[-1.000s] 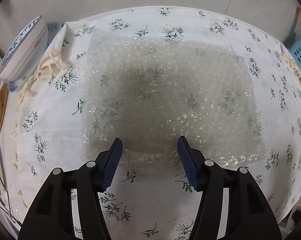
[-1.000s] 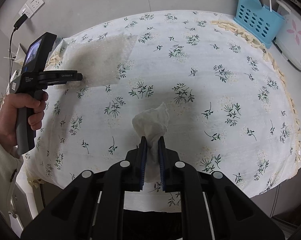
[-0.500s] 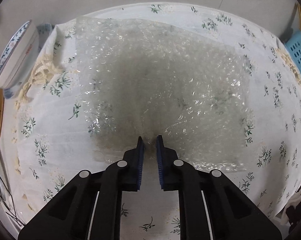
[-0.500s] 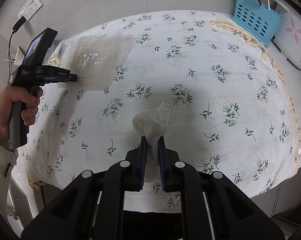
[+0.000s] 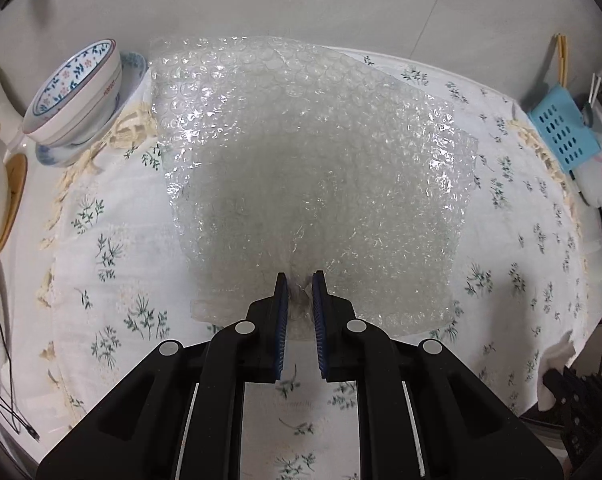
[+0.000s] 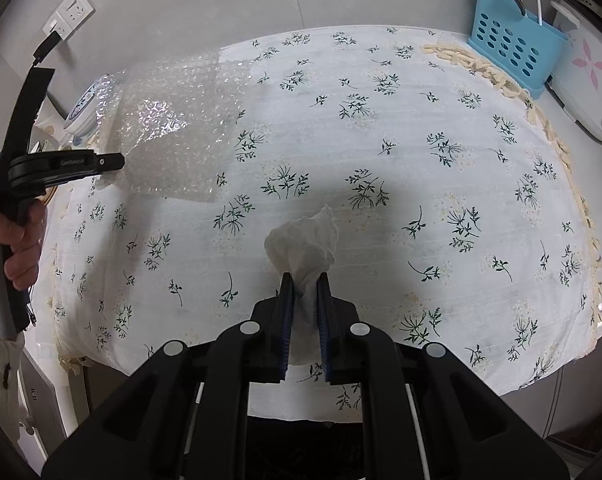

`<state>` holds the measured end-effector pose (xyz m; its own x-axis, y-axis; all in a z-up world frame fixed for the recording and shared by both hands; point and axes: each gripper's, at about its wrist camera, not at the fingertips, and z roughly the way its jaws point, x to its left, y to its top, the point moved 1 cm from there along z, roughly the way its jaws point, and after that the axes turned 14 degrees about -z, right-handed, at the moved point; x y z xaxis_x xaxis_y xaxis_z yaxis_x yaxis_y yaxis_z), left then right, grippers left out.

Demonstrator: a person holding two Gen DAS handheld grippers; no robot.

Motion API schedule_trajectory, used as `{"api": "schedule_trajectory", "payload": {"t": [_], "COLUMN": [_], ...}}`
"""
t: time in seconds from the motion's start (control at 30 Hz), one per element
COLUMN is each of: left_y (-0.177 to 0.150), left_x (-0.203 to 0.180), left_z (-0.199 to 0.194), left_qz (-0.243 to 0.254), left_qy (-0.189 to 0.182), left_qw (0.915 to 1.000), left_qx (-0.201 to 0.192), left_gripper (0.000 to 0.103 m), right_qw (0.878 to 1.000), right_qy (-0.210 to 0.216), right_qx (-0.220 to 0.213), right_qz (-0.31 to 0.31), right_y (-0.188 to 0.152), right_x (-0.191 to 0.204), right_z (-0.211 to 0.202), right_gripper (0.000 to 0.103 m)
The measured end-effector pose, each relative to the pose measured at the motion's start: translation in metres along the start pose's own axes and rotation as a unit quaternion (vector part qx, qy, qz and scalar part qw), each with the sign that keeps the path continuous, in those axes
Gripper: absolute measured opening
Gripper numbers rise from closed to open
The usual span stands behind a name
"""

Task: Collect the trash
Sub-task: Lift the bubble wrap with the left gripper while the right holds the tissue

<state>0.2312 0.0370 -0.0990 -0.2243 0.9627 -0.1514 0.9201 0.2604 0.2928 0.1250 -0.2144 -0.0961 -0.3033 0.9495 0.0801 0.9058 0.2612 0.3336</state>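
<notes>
Utensils fill blue caddy [image 6: 515,46] (hand-held grippers pinch bubble wrap [image 5: 309,168], tissue [image 6: 305,240]).

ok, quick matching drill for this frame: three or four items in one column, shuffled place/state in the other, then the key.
Items:
1. bubble wrap
2. crumpled tissue
3. blue basket
4. patterned bowl

States:
A. stacked on other dishes, off the cloth's edge
B. pinched in the left gripper, partly lifted
C. pinched in the right gripper
D. at the far corner by the wall, holding utensils

Pairs: 1-B, 2-C, 3-D, 4-A
</notes>
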Motion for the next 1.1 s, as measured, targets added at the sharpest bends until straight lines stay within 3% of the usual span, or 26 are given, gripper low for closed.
{"api": "schedule_trajectory", "payload": {"t": [1.1], "left_y": [-0.156], "left_x": [-0.033], "left_z": [-0.071], "left_qz": [0.000], "left_qy": [-0.037], "left_qw": [0.9993], "left_qx": [-0.011], "left_gripper": [0.011], "right_qw": [0.999], "right_qy": [-0.001], "right_qx": [-0.035], "right_qz": [-0.018], "right_y": [-0.064], "right_x": [-0.018], "right_z": [-0.061], "right_gripper": [0.011]}}
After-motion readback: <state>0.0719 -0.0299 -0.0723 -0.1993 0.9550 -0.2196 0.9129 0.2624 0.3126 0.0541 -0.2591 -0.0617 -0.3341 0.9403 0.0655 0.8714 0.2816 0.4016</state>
